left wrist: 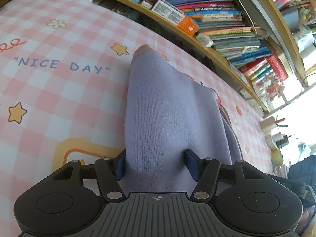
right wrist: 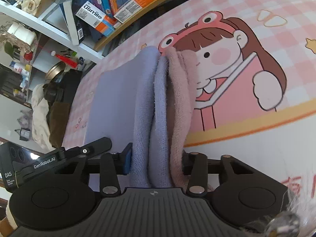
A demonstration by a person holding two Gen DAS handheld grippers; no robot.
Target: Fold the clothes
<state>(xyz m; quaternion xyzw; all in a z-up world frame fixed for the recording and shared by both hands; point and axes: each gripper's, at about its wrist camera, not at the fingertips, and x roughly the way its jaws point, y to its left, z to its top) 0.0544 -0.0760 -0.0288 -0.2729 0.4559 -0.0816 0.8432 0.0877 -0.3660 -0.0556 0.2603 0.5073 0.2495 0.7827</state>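
the soft lavender knitted garment with a dusty-pink trim is held raised over the pink checked cartoon-print bedsheet, clamped in both the left gripper and the right gripper, seemingly so its bunched layers can be carried across for a fold.

Pink checked cartoon sheet; crowded bookshelf just beyond.

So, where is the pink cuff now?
In the left wrist view, the pink cuff is at the lilac sweater's far end, on the checked sheet, beside a yellow star.
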